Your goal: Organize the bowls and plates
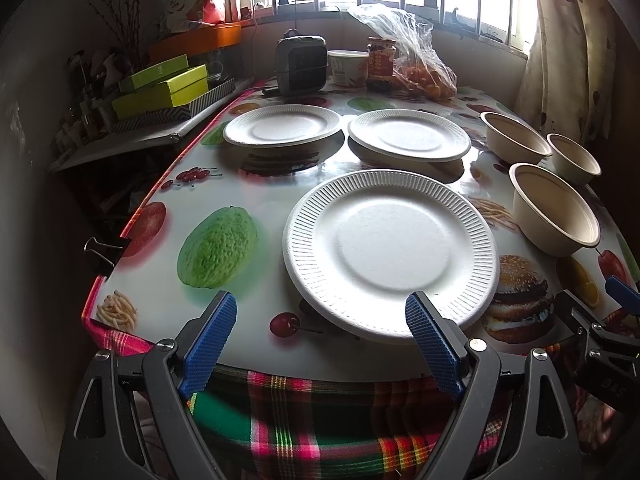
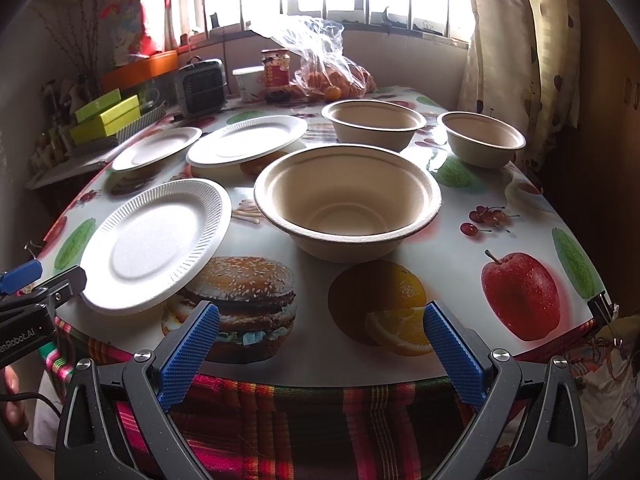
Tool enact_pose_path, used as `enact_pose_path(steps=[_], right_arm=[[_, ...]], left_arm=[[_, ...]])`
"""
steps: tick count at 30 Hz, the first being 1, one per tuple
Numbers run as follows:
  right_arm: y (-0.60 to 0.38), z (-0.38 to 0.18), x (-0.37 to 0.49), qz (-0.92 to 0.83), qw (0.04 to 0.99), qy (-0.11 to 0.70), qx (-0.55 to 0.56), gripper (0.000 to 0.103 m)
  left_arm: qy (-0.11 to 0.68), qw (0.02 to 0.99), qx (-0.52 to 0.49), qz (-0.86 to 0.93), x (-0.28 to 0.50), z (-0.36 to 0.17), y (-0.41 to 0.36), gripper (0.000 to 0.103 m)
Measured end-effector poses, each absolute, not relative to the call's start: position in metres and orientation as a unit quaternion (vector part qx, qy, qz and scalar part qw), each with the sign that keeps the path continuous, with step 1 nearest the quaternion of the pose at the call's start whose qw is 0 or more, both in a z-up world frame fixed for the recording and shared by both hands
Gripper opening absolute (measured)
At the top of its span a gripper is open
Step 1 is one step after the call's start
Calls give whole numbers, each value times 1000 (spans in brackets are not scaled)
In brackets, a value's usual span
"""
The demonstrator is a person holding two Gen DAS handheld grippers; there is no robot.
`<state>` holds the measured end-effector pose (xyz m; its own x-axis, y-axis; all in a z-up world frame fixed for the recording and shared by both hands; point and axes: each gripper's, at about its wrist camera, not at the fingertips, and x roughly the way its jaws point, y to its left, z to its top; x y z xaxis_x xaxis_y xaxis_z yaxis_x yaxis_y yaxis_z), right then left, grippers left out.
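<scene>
Three white paper plates lie on the fruit-print table: a near plate (image 1: pixel 390 254) (image 2: pixel 154 246) overhanging the front edge, a far left plate (image 1: pixel 282 125) (image 2: pixel 158 153) and a far middle plate (image 1: pixel 409 135) (image 2: pixel 248 140). Three beige paper bowls stand to the right: a near bowl (image 1: pixel 556 210) (image 2: pixel 347 200), a far bowl (image 1: pixel 516 138) (image 2: pixel 374 122) and a far right bowl (image 1: pixel 574 158) (image 2: pixel 481 139). My left gripper (image 1: pixel 322 342) is open, just short of the near plate's rim. My right gripper (image 2: pixel 320 354) is open, empty, at the front edge before the near bowl.
At the table's back stand a small dark heater (image 1: pixel 301 62), a white tub (image 1: pixel 347 67), a jar (image 1: pixel 381 60) and a plastic bag of oranges (image 1: pixel 424 76). Green boxes (image 1: pixel 160 88) sit on a shelf at left. A curtain (image 1: pixel 568 48) hangs at right. Plaid cloth (image 1: pixel 320 420) drapes the front edge.
</scene>
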<state>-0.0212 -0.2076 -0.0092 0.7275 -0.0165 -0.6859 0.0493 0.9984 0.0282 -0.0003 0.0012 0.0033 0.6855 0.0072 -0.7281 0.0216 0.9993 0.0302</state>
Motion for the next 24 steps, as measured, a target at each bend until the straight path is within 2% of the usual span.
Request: enact_pose_path(steps=[24], right_arm=[[-209, -8, -21, -19, 929, 368, 22, 103]], left_arm=[[399, 917, 15, -5, 0, 3, 3, 87]])
